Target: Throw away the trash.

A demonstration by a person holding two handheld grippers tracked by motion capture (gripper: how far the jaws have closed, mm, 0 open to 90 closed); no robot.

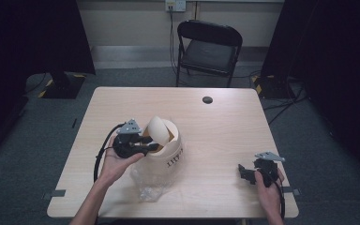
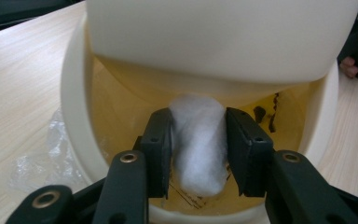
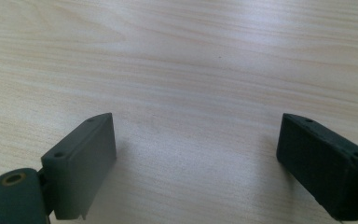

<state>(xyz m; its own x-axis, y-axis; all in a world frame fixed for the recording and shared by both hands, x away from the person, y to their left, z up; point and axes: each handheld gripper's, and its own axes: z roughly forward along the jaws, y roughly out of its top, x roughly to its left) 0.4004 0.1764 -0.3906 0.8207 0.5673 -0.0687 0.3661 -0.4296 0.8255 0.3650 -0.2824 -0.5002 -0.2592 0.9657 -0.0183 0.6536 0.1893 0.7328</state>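
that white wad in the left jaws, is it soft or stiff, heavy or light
Probably soft: the wad looks fluffy and fibrous, bulging above the left hand-held gripper's pads. Likely very light for its size. It may snag or shed fibres on the cream bin rim.

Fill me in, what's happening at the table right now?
A person works with a hand-held gripper in each hand. The left hand-held gripper is shut on a white fluffy cotton wad, held at the mouth of a cream plastic swing-lid bin lying on the light wooden table, beside a crumpled clear plastic bag. The right hand-held gripper rests open over bare tabletop.
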